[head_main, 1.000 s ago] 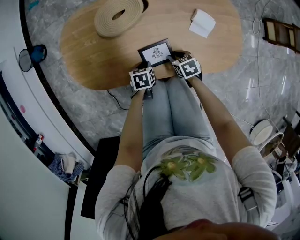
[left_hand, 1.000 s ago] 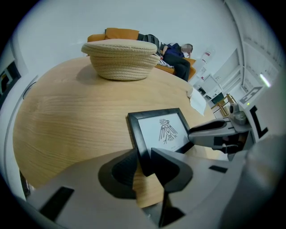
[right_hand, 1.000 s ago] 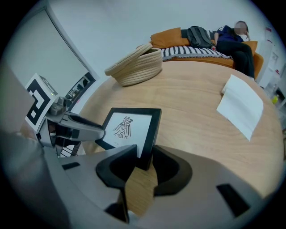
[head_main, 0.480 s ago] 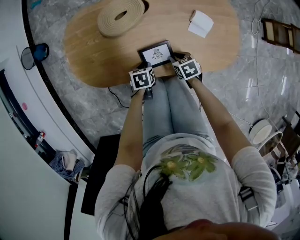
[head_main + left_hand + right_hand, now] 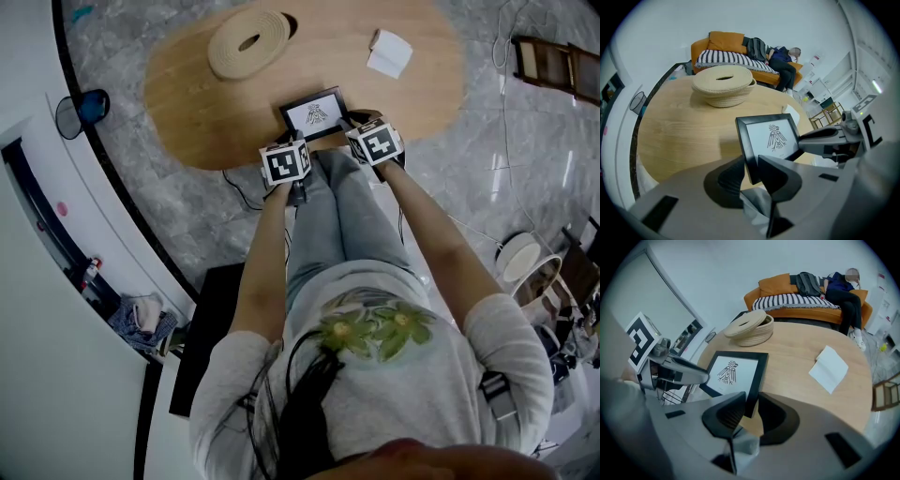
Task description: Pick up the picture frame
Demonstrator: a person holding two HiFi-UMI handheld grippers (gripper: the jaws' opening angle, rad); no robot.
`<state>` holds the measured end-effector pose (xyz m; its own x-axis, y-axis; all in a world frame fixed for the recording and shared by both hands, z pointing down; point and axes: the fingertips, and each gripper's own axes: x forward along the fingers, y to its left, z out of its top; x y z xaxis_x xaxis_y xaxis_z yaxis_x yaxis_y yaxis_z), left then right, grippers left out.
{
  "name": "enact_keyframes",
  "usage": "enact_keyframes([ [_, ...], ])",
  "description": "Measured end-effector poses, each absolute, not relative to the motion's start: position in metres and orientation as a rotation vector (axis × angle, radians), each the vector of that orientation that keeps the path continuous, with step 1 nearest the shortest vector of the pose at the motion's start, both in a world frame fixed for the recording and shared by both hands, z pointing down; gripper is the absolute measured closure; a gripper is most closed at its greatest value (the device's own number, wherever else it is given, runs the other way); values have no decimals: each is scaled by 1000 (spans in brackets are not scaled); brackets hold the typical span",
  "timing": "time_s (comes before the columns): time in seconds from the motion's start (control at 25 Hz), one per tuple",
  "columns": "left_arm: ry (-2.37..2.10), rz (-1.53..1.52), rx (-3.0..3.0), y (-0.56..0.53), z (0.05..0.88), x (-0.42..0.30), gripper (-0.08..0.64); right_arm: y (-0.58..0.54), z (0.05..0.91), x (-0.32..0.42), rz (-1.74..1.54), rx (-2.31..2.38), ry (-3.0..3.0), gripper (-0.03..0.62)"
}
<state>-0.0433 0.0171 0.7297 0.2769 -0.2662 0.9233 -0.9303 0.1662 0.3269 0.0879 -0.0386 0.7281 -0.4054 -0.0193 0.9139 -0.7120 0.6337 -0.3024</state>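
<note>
The picture frame (image 5: 314, 113) is black, with a bird drawing on white, and hangs above the near edge of the wooden table (image 5: 206, 122). My left gripper (image 5: 292, 137) is shut on its near left corner; in the left gripper view the jaws (image 5: 751, 168) pinch the frame's (image 5: 771, 138) black border. My right gripper (image 5: 360, 126) is shut on the near right corner, and the right gripper view shows the frame's (image 5: 733, 373) edge clamped between the pads (image 5: 751, 404). The frame tilts, its far edge higher.
A woven round basket (image 5: 248, 42) sits at the table's far left and a white folded paper (image 5: 389, 52) at the far right. An orange sofa (image 5: 797, 301) with a person on it stands beyond the table. My knees are under the table's near edge.
Both grippers have risen together with the frame between them, so the frame has left the tabletop. The basket and paper have not moved.
</note>
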Motion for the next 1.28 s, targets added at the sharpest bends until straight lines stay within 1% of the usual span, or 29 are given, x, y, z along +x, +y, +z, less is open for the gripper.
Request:
enact_keyframes([
  [1.28,-1216,646,1391,13,637,-50,462,-44,636,83,893,594,-1849,502],
])
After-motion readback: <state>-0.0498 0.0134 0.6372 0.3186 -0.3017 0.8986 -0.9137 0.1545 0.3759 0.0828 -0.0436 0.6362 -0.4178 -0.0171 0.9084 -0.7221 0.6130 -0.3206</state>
